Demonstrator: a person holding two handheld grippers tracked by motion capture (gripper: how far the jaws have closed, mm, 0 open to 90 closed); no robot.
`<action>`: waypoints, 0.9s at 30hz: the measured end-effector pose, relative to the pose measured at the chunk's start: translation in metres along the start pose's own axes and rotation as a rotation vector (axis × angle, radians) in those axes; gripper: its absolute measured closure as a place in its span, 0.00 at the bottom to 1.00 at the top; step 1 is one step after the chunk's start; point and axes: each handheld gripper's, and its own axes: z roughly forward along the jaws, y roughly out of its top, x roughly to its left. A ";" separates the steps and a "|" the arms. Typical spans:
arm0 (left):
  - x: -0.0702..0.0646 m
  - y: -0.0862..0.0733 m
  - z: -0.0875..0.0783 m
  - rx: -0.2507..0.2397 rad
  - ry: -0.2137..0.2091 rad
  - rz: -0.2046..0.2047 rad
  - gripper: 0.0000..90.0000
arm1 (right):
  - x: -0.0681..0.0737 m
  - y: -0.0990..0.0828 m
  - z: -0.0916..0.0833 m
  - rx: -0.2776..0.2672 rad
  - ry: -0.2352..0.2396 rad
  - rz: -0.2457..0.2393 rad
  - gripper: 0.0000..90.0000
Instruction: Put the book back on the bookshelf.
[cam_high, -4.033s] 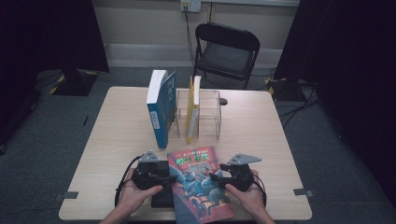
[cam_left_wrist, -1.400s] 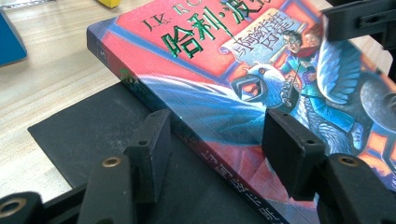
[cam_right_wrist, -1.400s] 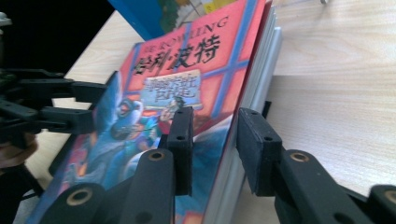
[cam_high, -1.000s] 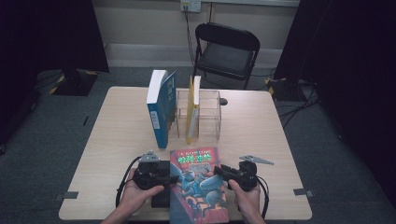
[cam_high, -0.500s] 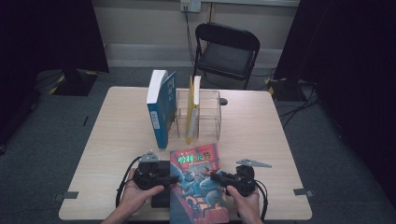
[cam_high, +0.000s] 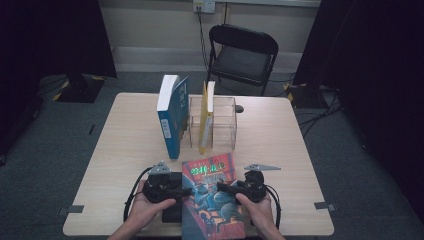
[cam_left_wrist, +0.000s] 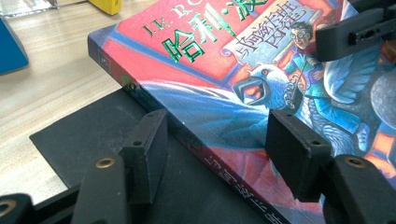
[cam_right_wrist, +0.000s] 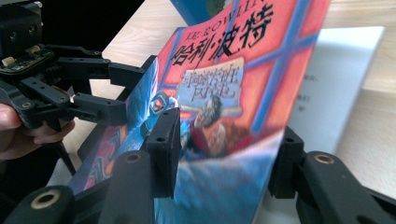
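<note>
A red paperback (cam_high: 212, 200) with Chinese title lettering lies at the table's front edge, its left part on a black pad (cam_high: 172, 212). My left gripper (cam_high: 182, 186) stands open astride the spine (cam_left_wrist: 187, 130), one jaw over the black pad (cam_left_wrist: 93, 135), the other over the cover. My right gripper (cam_high: 222, 189) is at the book's right side. Its jaws have just been opening, and the lifted front cover (cam_right_wrist: 233, 93) passes loosely between them, with a white page (cam_right_wrist: 336, 79) bared beneath. The left gripper (cam_right_wrist: 93, 88) faces it across the book.
Behind the paperback a thick blue book (cam_high: 170, 117) stands upright beside a clear acrylic holder (cam_high: 225, 122) with a thin yellow book (cam_high: 206, 117) in it. A black folding chair (cam_high: 242, 55) stands beyond the table's far edge. Bare wood lies to both sides.
My right gripper has edged left onto the book's right side and its jaws stand wider apart. The left gripper has stayed at the spine.
</note>
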 end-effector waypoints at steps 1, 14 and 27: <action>0.000 0.000 0.000 -0.001 0.000 -0.001 0.43 | -0.002 0.003 0.002 0.010 0.017 -0.007 0.60; -0.001 0.000 0.004 -0.029 0.028 0.014 0.39 | -0.009 0.014 0.019 0.033 0.083 -0.001 0.76; 0.001 -0.002 0.005 -0.054 0.008 0.018 0.34 | 0.001 0.012 0.013 -0.047 0.122 0.001 0.93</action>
